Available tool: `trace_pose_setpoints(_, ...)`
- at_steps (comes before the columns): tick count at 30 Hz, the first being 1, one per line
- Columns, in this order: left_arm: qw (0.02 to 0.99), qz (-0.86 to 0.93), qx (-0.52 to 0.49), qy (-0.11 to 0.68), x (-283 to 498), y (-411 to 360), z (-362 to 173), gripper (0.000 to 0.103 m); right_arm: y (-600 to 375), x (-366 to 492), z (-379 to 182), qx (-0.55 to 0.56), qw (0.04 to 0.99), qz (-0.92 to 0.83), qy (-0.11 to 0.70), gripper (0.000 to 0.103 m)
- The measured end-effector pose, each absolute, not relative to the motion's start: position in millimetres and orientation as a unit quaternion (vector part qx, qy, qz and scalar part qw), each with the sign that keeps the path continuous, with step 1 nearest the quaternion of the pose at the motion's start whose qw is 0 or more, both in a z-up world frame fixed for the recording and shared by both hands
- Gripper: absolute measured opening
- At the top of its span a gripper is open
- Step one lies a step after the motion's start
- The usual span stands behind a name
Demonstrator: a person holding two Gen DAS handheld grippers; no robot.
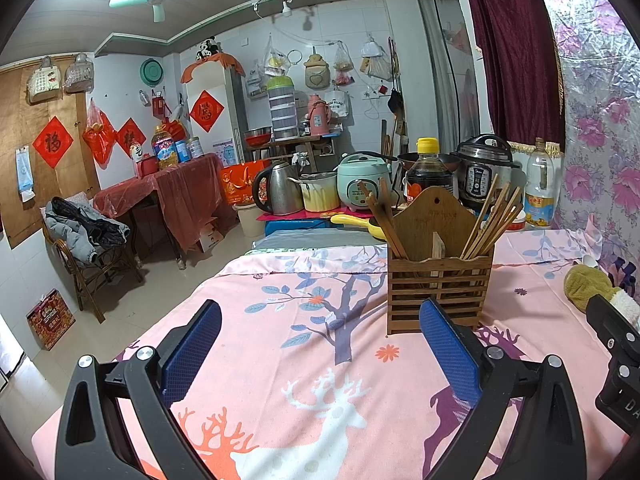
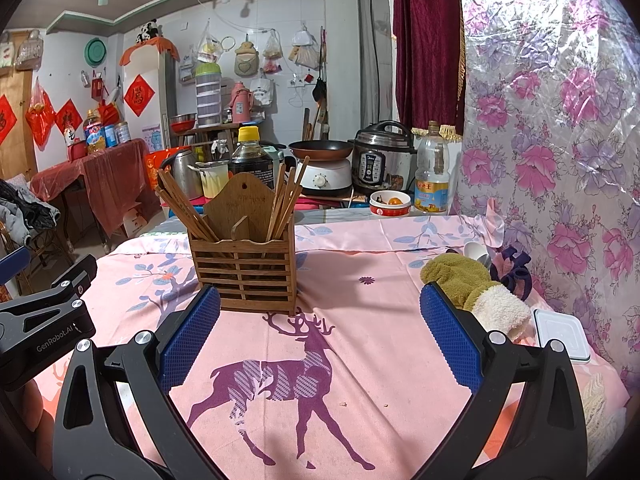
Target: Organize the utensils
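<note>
One slatted wooden holder (image 2: 244, 268) with two compartments is seen standing upright on the pink deer-print tablecloth (image 2: 360, 360). Two bundles of brown chopsticks (image 2: 182, 210) are held in it, one leaning out each side; the sticks overlap too much to be counted. The left gripper (image 1: 320, 352) and right gripper (image 2: 320, 340) are both spread wide, with nothing held.

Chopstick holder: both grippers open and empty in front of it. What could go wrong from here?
1. The chopsticks lean fanned out of both compartments; grabbing one bundle may drag its neighbours out.
2. The chopstick holder stands free on a loose tablecloth, so a sideways pull could tip or slide it.
3. The left gripper and right gripper sit close together, jaws open; both reaching in could collide.
</note>
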State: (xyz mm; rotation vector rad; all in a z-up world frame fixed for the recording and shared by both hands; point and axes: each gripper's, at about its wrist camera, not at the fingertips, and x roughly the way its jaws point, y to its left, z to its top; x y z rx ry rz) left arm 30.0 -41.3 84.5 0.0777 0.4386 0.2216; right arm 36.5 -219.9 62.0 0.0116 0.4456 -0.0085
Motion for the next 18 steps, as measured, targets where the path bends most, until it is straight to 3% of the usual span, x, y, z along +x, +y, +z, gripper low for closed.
trace_pose_setpoints(18, 0.968, 0.109, 0.028, 0.224, 27.1, -34.5, 79.5, 0.097, -221.3, 36.9, 62.6, 0.006, 0.975, -0.005, 0.221, 0.097)
